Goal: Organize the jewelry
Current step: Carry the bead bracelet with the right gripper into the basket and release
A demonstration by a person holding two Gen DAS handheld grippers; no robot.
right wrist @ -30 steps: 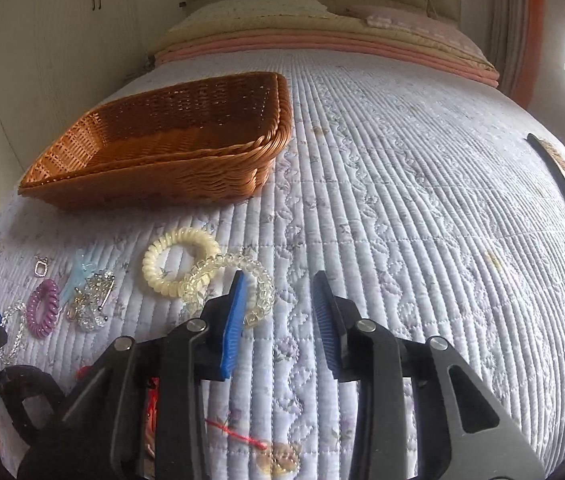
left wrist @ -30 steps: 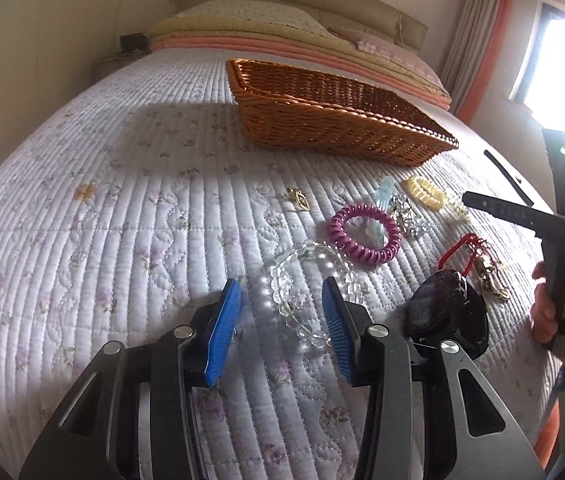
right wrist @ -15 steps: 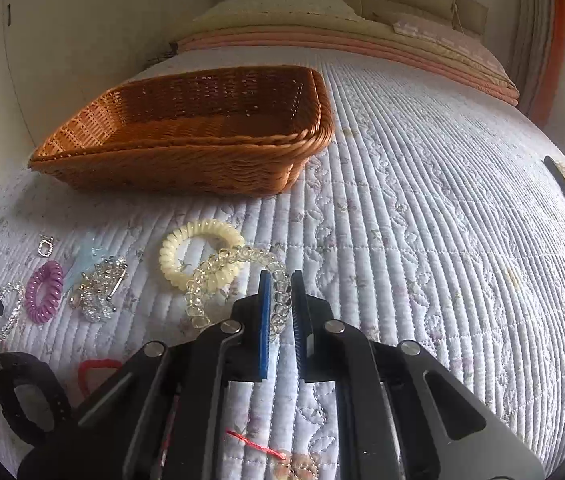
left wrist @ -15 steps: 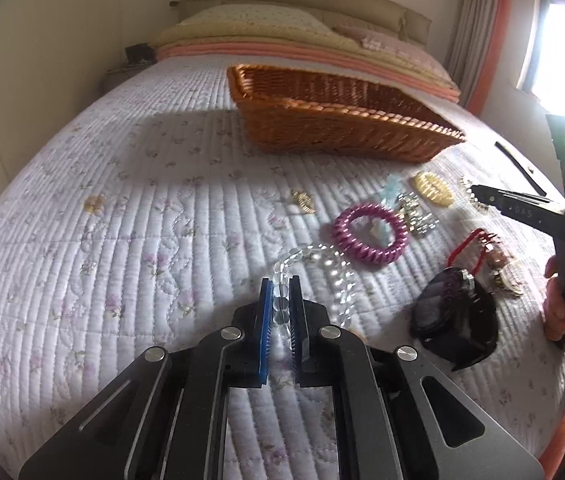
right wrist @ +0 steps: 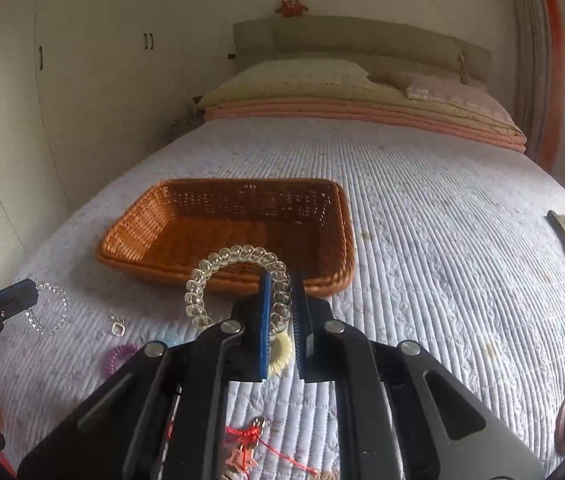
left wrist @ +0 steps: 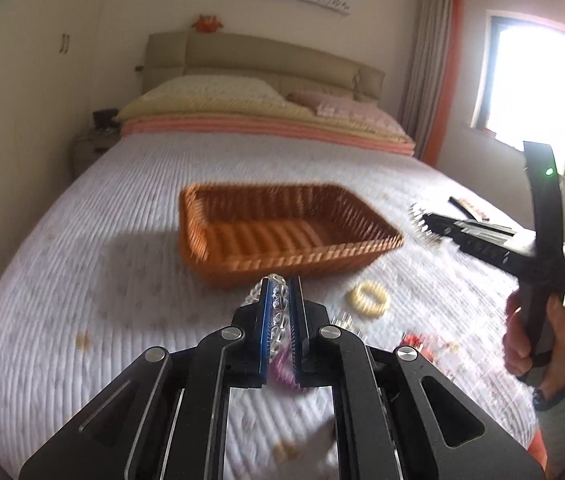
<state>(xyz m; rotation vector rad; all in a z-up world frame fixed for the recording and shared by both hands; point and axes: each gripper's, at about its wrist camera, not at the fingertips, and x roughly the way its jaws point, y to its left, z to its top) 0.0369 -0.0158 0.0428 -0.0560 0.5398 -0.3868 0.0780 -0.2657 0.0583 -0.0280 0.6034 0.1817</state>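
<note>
Left gripper (left wrist: 281,300): jaws narrowed onto the clear bead bracelet (left wrist: 278,304); the pads press one arc of the loop, the rest hangs free above the bedspread (left wrist: 82,280).
Right gripper (right wrist: 282,300): jaws likewise pinched on the clear coil bracelet (right wrist: 238,256), which arches out to the left of the pads, clear of the bed.
Handling, bead bracelet: judged light, limp on its string, with smooth round beads that could roll out of a shallow pinch; best held across a single bead, deep in the pads.
Handling, coil bracelet: judged light and springy; it keeps its ring shape while held, so a bite across one turn of the coil should suffice.
Wicker basket (right wrist: 222,232): open, nothing seen inside it, toward the middle of the bed, just beyond both held loops; the likely place to set them down.
Cream coil ring (left wrist: 368,300): on the bedspread near the basket's right front corner, untouched.
Purple coil ring (right wrist: 116,356): on the bedspread toward the foot edge, partly hidden behind the right gripper's body.
Red-corded charm (right wrist: 246,440): near the foot edge; judged prone to tangle.
</note>
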